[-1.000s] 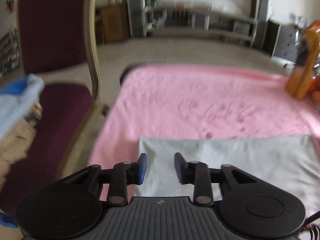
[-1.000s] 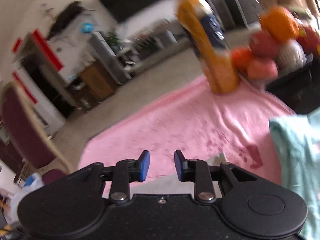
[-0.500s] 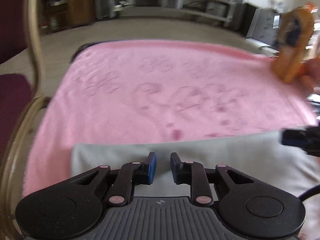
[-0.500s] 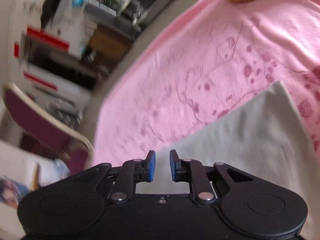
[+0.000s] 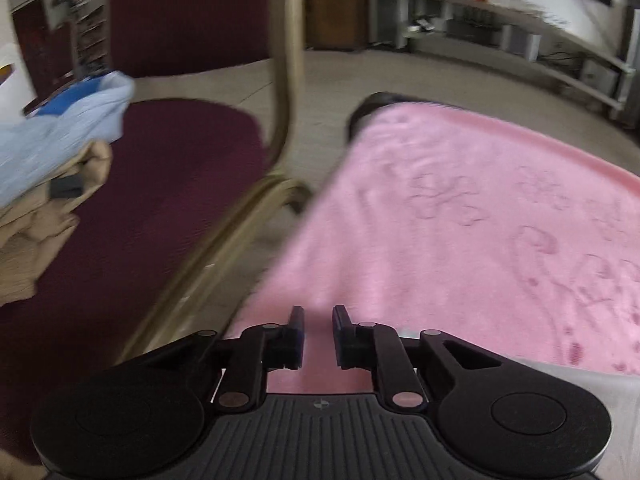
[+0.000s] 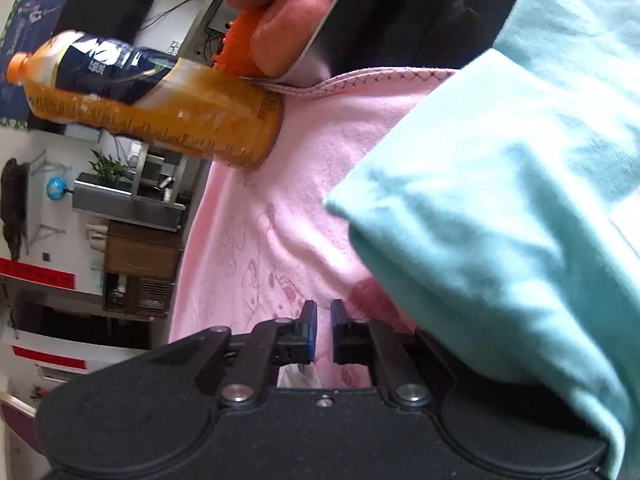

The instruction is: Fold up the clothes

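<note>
- The left claw [image 5: 318, 330] was open and held nothing, over the pink blanket [image 5: 460, 220] on the counter.
- The grey cloth [image 5: 592, 376] lay flat, just right of it.
- The right claw [image 6: 323, 330] was nearly closed, with a white scrap below it; whether it gripped that, I could not tell.
- The folded mint shirt [image 6: 500, 200] lay beside it.
- A tray [image 6: 340, 16] held fruit.

Soft daylight fills the room, bright and even, with no harsh shadows. The left view smears with motion blur toward its upper edges. Both frames bow outward, corners falling black.
</note>
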The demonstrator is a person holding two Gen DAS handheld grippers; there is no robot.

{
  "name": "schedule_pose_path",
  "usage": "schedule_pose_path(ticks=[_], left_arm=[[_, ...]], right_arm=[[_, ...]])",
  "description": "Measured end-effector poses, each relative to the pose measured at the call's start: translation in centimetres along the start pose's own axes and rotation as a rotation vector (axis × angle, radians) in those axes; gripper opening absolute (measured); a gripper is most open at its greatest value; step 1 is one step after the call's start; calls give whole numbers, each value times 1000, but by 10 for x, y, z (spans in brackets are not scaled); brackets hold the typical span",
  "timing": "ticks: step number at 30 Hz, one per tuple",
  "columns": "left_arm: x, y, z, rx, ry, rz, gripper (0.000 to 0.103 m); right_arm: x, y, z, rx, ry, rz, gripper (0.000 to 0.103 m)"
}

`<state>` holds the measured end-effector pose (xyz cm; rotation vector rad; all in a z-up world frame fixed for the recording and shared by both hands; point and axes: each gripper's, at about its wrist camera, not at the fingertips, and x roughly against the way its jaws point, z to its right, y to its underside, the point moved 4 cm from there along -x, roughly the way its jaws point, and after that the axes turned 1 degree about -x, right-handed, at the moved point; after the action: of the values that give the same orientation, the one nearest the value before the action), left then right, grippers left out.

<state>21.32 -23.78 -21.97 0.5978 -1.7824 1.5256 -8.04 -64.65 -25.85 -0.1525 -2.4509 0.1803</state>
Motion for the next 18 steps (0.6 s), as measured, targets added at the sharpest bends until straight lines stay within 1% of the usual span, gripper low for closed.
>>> schedule_pose_path(ticks=[3, 4, 6, 7, 8, 9, 11, 12, 13, 14, 15, 16, 17, 18], left_arm=[[10, -1, -5, 12, -29, 6, 13], [17, 1, -1, -2, 3, 7, 13], [32, 7, 10, -41, 96, 8, 16], [35, 8, 9, -44, 98, 7, 22], [37, 9, 6, -41, 85, 5, 24], [38, 11, 3, -38, 72, 2, 24], [41, 13, -3, -32, 47, -3, 23], [43, 14, -6, -29, 35, -5, 24], [44, 15, -9, -26, 22, -7, 24], [46, 16, -12, -23, 10, -10, 23], [48, 17, -15, -20, -3, -12, 22], [49, 19, -18, -17, -16, -14, 17], [51, 20, -21, -14, -28, -17, 16], [52, 21, -23, -11, -41, -19, 15]], right_arm=[[17, 9, -20, 79, -6, 69, 13], [20, 12, -28, 97, -27, 70, 13], [19, 23, -39, 101, -102, -17, 18], [16, 30, -42, 100, -128, -73, 19], [13, 38, -44, 107, -127, -123, 19], [9, 45, -43, 125, -98, -155, 19], [4, 51, -38, 160, -23, -176, 19], [1, 49, -33, 160, 12, -172, 17], [3, 45, -27, 142, 36, -155, 13], [8, 40, -21, 104, 49, -125, 10], [14, 34, -15, 66, 61, -95, 11], [21, 30, -14, 58, 88, -49, 12], [30, 28, -18, 88, 129, 7, 14], [38, 26, -20, 115, 143, 42, 14]])
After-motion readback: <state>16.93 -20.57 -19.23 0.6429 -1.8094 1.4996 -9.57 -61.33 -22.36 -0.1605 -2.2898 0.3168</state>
